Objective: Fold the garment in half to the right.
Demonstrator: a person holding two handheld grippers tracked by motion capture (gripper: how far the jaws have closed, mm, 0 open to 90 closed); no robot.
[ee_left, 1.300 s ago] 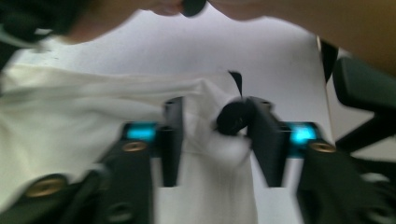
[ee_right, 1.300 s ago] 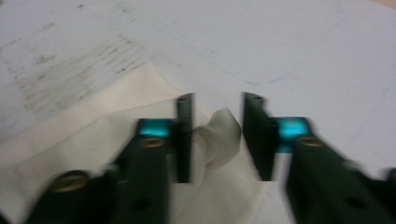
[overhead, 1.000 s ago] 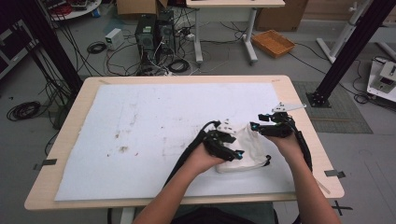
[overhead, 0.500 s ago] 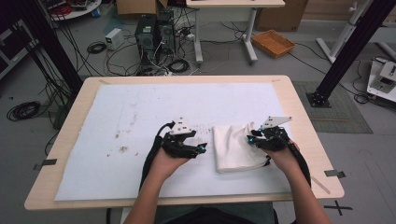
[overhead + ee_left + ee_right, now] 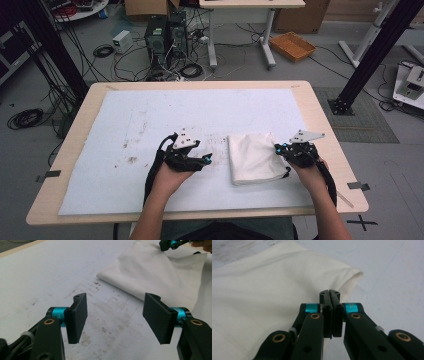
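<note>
A folded white cloth (image 5: 255,157) lies flat on the paper-covered table, right of centre. My left gripper (image 5: 209,159) rests to its left, a short gap away, pointing toward it. Its jaws stand wide open (image 5: 116,315) over bare stained paper with nothing between them, and the cloth (image 5: 162,277) lies ahead. My right gripper (image 5: 279,149) sits at the cloth's right edge. Its jaws have just closed and are shut flat together (image 5: 329,293) above the cloth's folded edge (image 5: 262,290), with no fabric visible between them. The right gripper's tip (image 5: 172,243) also appears far off in the left gripper view.
A white paper sheet (image 5: 175,115) with brown stains (image 5: 132,160) covers the wooden table (image 5: 320,115). Computers, cables and an orange tray (image 5: 292,46) sit on the floor beyond the far edge. A black post (image 5: 370,55) stands at the right.
My left gripper drew leftward away from the cloth. The bunched cloth now lies flat and folded. My right gripper sank toward the cloth's right edge and its jaws closed.
</note>
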